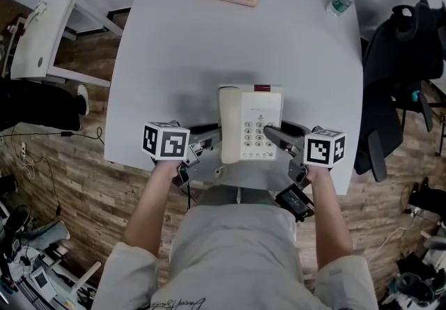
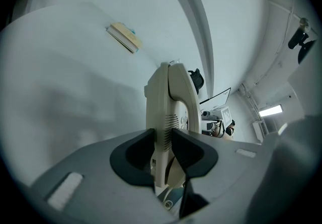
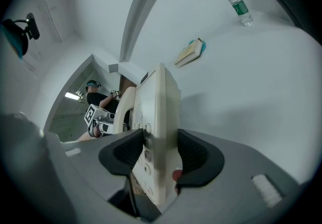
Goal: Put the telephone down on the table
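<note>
We clamp the telephone [image 1: 251, 120] from both sides.
The left gripper [image 1: 209, 142] and right gripper [image 1: 274, 136] grip opposite edges of this cream set, handset [image 1: 229, 124] left, keypad [image 1: 254, 136] right, over the white table's [image 1: 209, 44] near edge.

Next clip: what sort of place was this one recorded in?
Probably an office or lab workroom: a large white table, a chair draped with a dark jacket beside it, and cables and equipment scattered over the wood-pattern floor.

Left gripper [image 1: 209, 140], right gripper [image 1: 269, 134]: grey bodies, black fingers [image 2: 133, 155], each with a white cube [image 1: 166, 140] bearing black square markers. Pale grey short-sleeved shirt [image 1: 230, 260].
</note>
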`<state>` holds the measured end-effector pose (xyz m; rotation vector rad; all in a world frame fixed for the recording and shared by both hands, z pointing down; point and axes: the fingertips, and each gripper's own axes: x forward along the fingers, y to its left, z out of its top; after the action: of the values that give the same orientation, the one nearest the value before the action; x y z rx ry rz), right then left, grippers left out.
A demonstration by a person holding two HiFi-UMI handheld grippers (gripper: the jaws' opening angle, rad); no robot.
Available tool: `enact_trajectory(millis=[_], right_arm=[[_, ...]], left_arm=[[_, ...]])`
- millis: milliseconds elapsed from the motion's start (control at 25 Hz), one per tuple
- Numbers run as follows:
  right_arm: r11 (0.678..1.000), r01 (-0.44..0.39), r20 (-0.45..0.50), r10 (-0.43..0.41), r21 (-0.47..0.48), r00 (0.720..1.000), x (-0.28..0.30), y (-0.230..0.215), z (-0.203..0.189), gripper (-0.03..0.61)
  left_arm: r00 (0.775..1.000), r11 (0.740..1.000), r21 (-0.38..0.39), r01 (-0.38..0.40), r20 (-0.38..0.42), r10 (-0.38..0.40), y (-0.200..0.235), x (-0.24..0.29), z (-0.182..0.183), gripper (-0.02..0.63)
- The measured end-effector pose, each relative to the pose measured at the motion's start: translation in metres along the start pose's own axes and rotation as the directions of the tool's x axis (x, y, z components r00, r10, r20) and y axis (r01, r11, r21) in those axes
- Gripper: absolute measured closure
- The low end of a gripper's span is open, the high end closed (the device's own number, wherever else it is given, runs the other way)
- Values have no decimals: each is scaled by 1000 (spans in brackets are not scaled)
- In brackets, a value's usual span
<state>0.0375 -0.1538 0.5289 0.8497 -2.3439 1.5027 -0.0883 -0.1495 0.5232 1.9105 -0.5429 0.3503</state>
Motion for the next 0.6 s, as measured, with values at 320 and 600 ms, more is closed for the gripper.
enact_trajectory(millis=[320,600], right_arm=[[999,17,-4,-17,29,1000,10,-13,1,356],[999,26,-10,-26,47,1000,20,-23,2,356]], left_arm=[[1000,1000,-15,-2,-26,1,16,9,4,489],[999,1000,-28,-9,-31,8,30,16,7,489]])
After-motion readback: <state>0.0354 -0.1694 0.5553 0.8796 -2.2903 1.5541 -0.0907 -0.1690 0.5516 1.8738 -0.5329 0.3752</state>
